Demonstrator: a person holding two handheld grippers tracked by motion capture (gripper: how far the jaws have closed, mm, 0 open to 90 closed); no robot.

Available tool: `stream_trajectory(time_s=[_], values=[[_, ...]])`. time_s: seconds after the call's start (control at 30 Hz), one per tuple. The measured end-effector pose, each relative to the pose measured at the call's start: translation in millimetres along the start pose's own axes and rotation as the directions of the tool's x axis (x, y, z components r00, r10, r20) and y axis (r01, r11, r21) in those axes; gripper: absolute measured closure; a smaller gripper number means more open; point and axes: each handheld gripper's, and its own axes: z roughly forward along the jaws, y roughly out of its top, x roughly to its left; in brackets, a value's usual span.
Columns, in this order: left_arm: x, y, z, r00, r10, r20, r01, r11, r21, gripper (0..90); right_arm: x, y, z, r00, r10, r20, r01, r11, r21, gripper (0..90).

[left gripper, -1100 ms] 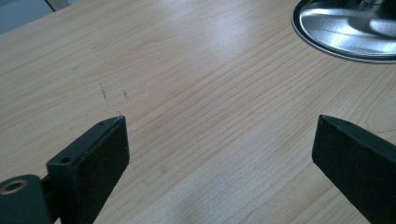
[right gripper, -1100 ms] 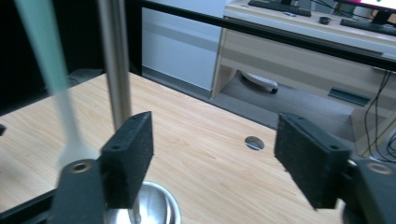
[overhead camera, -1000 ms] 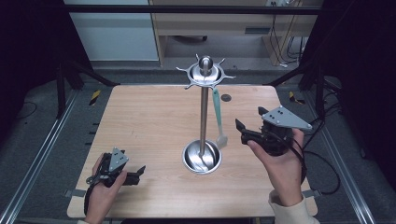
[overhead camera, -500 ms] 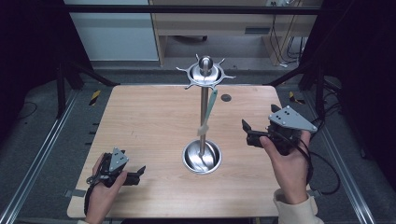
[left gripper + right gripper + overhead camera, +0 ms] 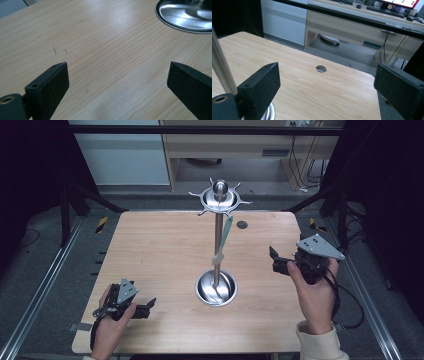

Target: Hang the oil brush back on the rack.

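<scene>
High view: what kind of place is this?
Likely a lab or office data-collection rig: a wooden table framed by metal rails, a desk with a monitor and cables behind it.

Bright even overhead light on table (image 5: pixel 150 250), dark surroundings, glare on steel base (image 5: pixel 185 15), soft focus

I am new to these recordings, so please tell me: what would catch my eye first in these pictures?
First the tall metal stand at the middle of the wooden table, with a round dish base and a crown of hooks on top. A pale green utensil hangs from it beside the pole. The left gripper lies near the front left corner, and the right gripper is at the right, both open.
</scene>
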Motion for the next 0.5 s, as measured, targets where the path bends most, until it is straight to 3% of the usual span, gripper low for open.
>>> stream_trajectory(time_s=[0.5], values=[[-0.2, 0.1, 0.2, 1.0, 0.002, 0.002, -0.002, 1.0, 0.001, 3.6, -16.5, -27.2, 19.4, 0.9991, 0.03, 0.031, -0.032, 0.9965, 0.078, 7.8]])
